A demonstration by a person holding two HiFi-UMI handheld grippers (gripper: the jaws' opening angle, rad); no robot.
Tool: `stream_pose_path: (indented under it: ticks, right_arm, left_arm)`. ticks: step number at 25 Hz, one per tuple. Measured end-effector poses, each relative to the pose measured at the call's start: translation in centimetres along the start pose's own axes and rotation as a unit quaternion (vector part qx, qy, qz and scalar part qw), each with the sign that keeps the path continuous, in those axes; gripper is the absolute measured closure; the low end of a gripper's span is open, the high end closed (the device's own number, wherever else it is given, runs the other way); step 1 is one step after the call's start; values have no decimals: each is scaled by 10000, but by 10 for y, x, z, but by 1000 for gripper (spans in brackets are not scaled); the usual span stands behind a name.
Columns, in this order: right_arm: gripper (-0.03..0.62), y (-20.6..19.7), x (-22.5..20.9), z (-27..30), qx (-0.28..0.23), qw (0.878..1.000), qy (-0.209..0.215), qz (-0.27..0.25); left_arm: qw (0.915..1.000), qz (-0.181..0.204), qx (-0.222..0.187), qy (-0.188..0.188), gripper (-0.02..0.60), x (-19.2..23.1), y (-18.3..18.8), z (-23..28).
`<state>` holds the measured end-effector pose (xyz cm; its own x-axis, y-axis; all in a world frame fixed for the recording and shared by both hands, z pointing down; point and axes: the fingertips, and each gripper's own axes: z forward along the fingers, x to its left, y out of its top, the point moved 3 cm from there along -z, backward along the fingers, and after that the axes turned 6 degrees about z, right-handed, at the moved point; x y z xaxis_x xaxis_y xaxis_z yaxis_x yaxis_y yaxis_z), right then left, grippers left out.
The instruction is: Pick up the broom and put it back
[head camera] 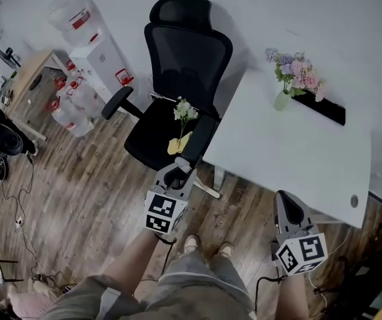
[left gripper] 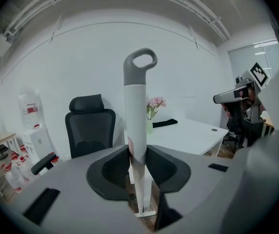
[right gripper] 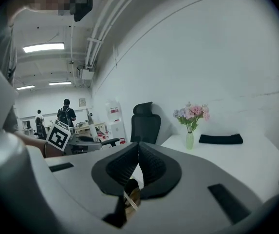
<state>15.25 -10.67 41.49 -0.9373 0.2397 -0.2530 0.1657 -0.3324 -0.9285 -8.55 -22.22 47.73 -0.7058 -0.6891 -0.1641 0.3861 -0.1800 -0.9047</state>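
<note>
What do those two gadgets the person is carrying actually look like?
The left gripper and the right gripper are smooth grey shells with black pads lining the jaws. Each carries a white cube printed with black square markers. A thin black cable trails from each.

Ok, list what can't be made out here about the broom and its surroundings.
- Head of the broom: in the left gripper view the left gripper's own body covers the lower pole; I can't pick it out in the head view either.
- Pale and yellow item on the chair seat: too small in the head view to identify.
- Print on the water dispenser: too small and blurred in every view.
</note>
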Motion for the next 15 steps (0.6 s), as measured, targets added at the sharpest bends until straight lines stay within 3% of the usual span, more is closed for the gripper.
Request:
stream_pose_path:
  ticks: [8,15]
  right_arm:
    - [565,76,17,-49,-621,9973,-167,-342]
    - [563,107,25,-86,-942,9947,-290,-291]
  left_arm:
    - [9986,152,-473,-191,469,-3,90,-51]
    - [9956,260,-792,-418,469,-11,134,-104]
